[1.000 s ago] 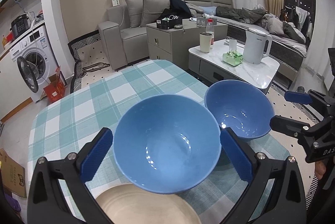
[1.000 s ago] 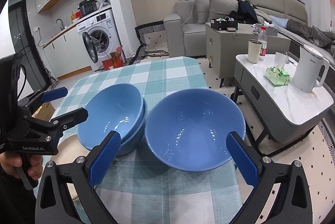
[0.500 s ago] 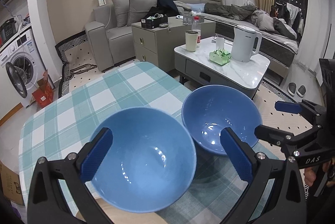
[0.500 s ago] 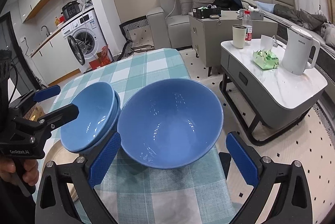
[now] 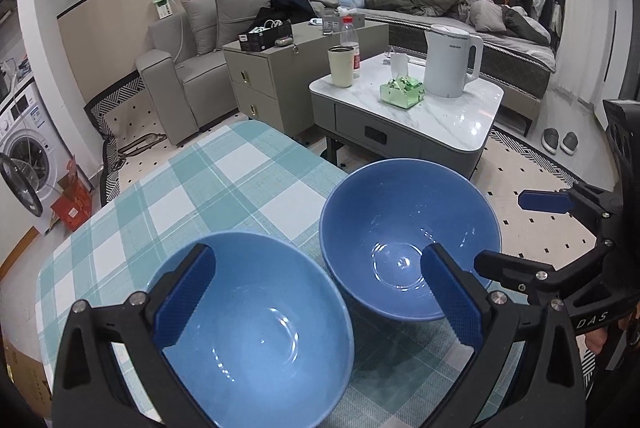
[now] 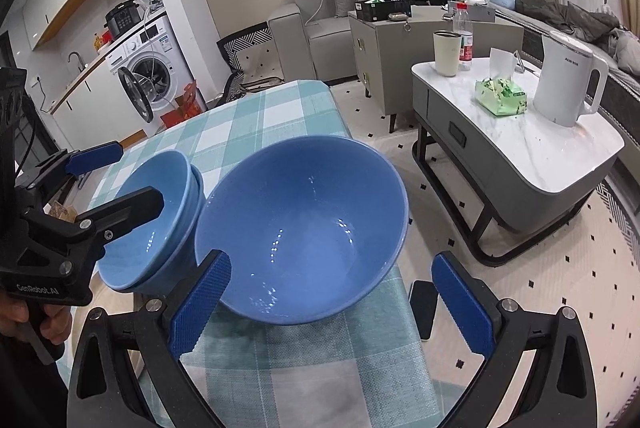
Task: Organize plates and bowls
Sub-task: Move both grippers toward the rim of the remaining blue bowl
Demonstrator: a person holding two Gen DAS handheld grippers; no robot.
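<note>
Both bowls open upward on the checked tabletop. Right tool and left tool gape, released, grasping nothing. Only the right view shows the stacked bowls (two nested) beside the single bowl.

Blue bowls on checked tablecloth

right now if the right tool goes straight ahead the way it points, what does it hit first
Most likely the single blue bowl. It sits directly ahead of the right tool, whose fingers are spread wide, partly between them. Its near wall would be met first, though depth is hard to judge. The stacked bowls lie off to the left.
</note>
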